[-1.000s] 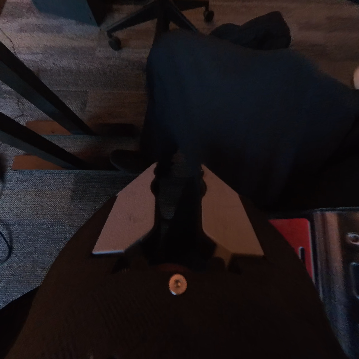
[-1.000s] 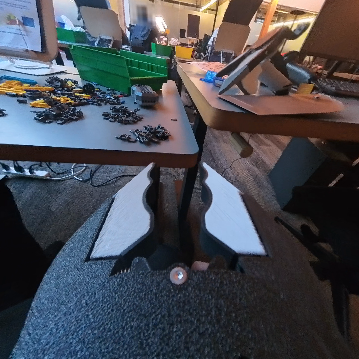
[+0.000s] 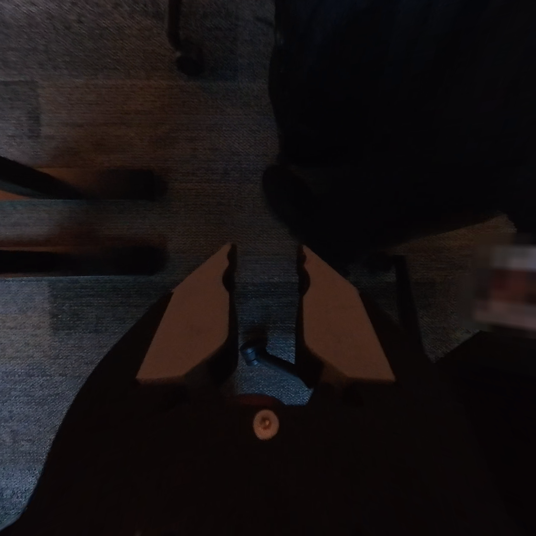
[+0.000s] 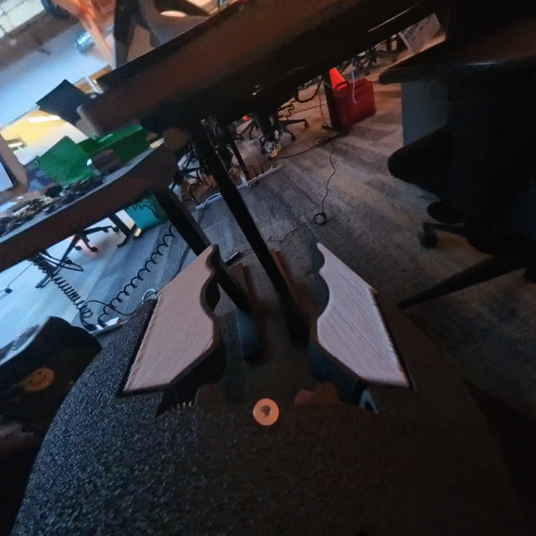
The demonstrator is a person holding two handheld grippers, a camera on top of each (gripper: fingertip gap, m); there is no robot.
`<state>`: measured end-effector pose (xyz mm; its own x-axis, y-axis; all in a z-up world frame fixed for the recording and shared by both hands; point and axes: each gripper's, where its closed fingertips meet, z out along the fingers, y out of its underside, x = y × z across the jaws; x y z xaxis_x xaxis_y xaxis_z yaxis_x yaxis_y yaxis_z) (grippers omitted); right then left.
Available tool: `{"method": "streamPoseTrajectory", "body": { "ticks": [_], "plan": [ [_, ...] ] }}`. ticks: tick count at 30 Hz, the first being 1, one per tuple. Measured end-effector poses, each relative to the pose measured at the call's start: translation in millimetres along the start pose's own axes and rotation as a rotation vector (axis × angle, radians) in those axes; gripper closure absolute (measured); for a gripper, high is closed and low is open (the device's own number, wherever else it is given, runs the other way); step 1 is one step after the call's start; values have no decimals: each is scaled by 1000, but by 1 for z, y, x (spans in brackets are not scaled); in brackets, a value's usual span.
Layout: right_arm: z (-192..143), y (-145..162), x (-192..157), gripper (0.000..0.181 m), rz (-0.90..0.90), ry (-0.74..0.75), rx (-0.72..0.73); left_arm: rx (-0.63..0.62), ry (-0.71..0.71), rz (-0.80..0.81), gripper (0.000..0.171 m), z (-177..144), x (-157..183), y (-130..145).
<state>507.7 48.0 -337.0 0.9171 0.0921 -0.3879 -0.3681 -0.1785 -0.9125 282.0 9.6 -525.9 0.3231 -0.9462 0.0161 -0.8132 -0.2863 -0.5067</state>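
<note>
1. The left gripper (image 3: 266, 255) is held over grey carpet (image 3: 87, 319), jaws apart, nothing gripped; a small grey part (image 3: 250, 352) is seen between its fingers.
2. The right gripper (image 4: 265, 255) is held low, jaws apart and empty, before black table legs (image 4: 232, 203).
3. Green bins (image 4: 66, 162) are seen on the table (image 4: 87, 200).

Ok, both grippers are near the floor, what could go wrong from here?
The right gripper sits below the table edge with a black table leg right ahead of its open jaws; it could knock either. The left wrist view is dark and blurred, so the small blue-grey piece on the carpet under the left gripper is easily missed.
</note>
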Motion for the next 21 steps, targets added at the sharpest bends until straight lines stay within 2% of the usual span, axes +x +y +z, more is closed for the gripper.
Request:
{"method": "streamPoseTrajectory", "body": {
  "ticks": [4,7,9,15,21],
  "plan": [
    [-3,-4,20,123,-48,28,6,-33,41,-20,135,21,9,-6],
    [4,1,24,123,-11,-20,-23,-57,39,-73,136,25,10,-1],
    [10,5,27,123,-50,-25,-59,-55,30,-115,137,23,10,-2],
    [20,3,47,123,-161,22,-86,50,5,-166,136,3,14,-34],
    [39,13,34,122,-260,4,-151,198,-51,-221,135,-43,13,-49]
  ]
}}
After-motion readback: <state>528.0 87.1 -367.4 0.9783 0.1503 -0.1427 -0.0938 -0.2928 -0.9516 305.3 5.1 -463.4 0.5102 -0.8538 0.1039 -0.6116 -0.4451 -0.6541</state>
